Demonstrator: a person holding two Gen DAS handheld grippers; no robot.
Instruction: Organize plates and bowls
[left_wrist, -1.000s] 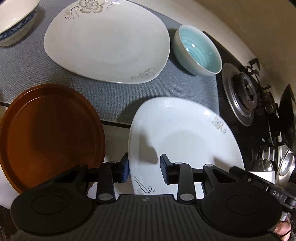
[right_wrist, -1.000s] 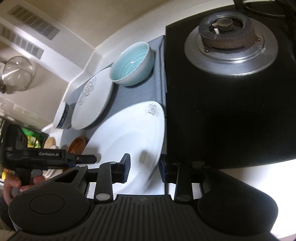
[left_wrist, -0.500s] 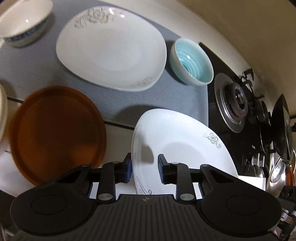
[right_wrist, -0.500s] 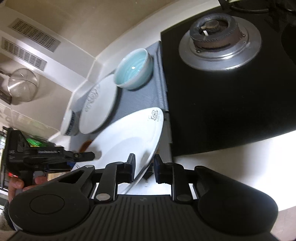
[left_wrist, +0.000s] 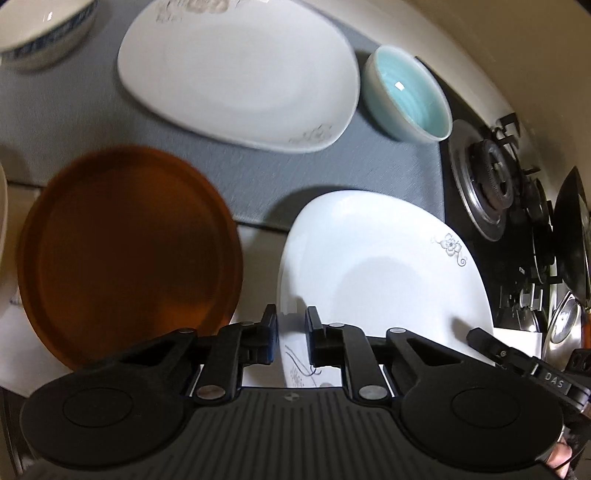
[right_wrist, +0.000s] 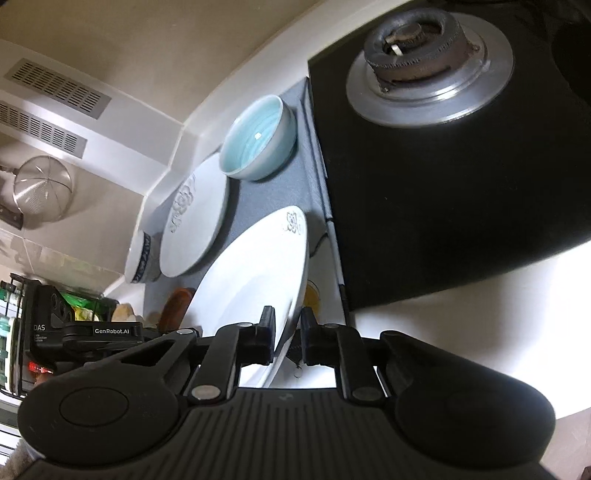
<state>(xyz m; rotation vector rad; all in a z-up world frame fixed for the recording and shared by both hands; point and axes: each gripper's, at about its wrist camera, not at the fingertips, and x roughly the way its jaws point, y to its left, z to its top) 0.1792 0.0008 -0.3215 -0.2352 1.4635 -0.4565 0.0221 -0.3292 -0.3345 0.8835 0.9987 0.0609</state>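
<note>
While both grips sit only on the thin rim of the near white plate (left_wrist: 384, 273), the main risk, as I judge it, is a slip; the left hand-held gripper (left_wrist: 291, 338) is clenched on the rim at the plate's near-left edge, and the right hand-held gripper (right_wrist: 287, 338) has its jaws closing on the rim at the opposite edge, the rim plainly between them; glazed ware pinched at two narrow spots could pivot or slide out if one hand rises faster than the other. In the right wrist view the plate stands tilted, its far edge over the grey mat (left_wrist: 229, 177) and its near edge raised off the worktop (right_wrist: 461, 306); an uneven pull could knock that far edge down.

Room is tight: the black hob (right_wrist: 443, 203) lies just beside the plate on the right, with its burner (right_wrist: 417, 51) and a dark pan (left_wrist: 570, 236) beyond; the orange plate (left_wrist: 129, 254) lies just beside on the left, near the left hand-held gripper's outer finger; farther back, the second white plate (left_wrist: 240, 74) rests on the mat, with the blue bowl (left_wrist: 406, 99) near it on the right and a blue-banded bowl (left_wrist: 44, 33) at far left; the clearest way out seems straight up, then over the mat.
</note>
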